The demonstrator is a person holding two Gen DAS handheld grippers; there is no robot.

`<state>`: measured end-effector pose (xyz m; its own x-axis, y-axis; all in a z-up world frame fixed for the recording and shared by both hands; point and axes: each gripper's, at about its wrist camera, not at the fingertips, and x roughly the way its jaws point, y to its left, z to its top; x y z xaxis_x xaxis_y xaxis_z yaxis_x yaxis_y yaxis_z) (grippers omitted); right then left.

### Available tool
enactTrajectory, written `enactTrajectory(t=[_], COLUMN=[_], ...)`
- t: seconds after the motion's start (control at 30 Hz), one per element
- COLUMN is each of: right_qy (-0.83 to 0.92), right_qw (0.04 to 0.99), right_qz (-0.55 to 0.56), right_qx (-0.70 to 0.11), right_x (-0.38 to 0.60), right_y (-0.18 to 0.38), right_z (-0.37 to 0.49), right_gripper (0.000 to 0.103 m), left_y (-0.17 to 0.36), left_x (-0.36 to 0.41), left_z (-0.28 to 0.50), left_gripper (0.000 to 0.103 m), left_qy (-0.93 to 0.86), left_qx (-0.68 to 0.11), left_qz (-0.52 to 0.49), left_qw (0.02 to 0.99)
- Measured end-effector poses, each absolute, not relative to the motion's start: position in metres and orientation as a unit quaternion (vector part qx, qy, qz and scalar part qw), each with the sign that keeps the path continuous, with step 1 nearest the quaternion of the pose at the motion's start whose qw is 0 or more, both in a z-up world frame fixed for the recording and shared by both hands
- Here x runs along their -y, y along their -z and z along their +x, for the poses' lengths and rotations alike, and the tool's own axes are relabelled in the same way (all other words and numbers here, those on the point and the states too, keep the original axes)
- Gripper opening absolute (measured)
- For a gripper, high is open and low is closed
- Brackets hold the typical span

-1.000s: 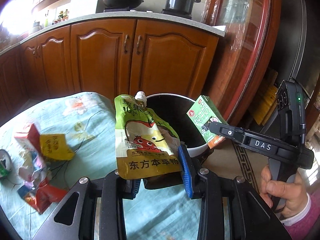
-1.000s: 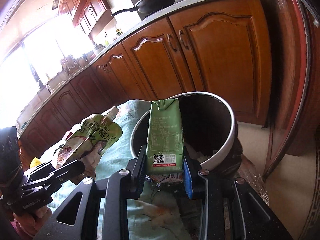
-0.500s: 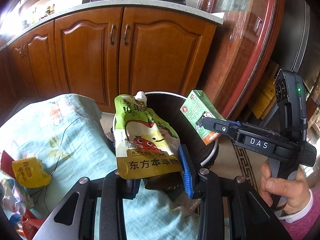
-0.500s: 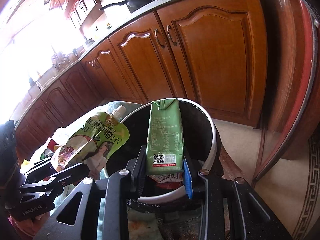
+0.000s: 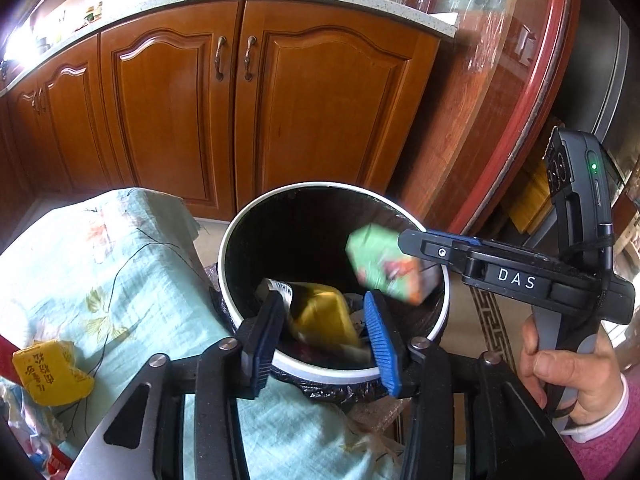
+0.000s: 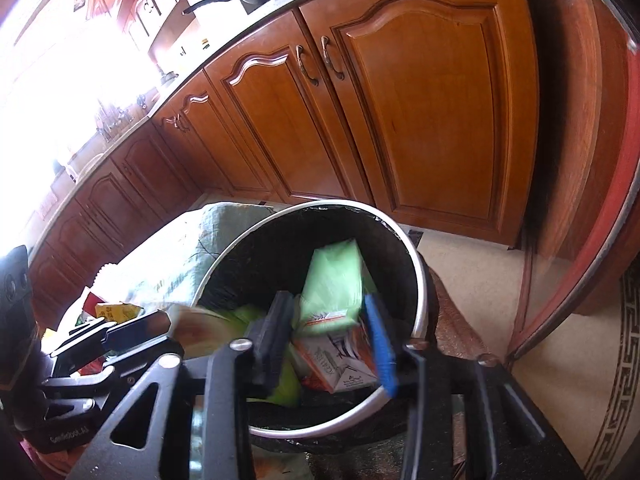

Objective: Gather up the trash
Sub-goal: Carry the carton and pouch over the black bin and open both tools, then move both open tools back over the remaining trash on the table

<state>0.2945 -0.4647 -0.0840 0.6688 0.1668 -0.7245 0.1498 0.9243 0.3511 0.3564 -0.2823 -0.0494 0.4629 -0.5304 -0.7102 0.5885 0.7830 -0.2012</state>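
Over bin [image 5: 434,318]: both claws spread; green carton [image 6: 334,280] blurred, long axis tilted upright.

Both wrist views close above shared trash bin [image 5: 434,326] [image 6: 416,276], right somewhat blurred

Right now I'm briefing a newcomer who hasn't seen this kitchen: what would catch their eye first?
The black-lined bin beside the cloth-covered table, both pairs of tongs open over it. A blurred green carton is dropping from the right tongs, and a blurred yellow-green pouch lies in the bin between the fingers of the left tongs. A yellow wrapper waits on the table's left edge.
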Motion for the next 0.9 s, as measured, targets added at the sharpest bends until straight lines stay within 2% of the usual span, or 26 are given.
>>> enactTrajectory(t=[0.13,0.33,0.5,0.67,0.9], right_qy=[0.001,0.000,-0.007,-0.031,-0.081], right_qw=[0.897,0.899,0.903,0.905,0.899], right_qz=[0.198,0.214,0.226,0.227,0.227], right_qx=[-0.396,-0.381,-0.364,-0.359,-0.366], right_x=[0.464,0.458,0.441,0.410,0.359], right_y=[0.082,0.079,0.075,0.072,0.075], right_z=[0.288,0.272,0.256,0.243,0.237], right_gripper=[0.047,0.056,0.072,0.073,0.084], left_y=[0.050,0.050,0.050,0.050,0.054], left_x=[0.274,0.243,0.208,0.170,0.111], left_z=[0.350,0.324,0.296,0.266,0.226], left_gripper=[0.046,0.050,0.053,0.055,0.057], left_qy=[0.323,0.310,0.292,0.271,0.229], left_qx=[-0.399,-0.391,-0.385,-0.382,-0.385], left_qz=[0.021,-0.008,-0.030,-0.049,-0.074], left_qw=[0.858,0.866,0.875,0.882,0.891])
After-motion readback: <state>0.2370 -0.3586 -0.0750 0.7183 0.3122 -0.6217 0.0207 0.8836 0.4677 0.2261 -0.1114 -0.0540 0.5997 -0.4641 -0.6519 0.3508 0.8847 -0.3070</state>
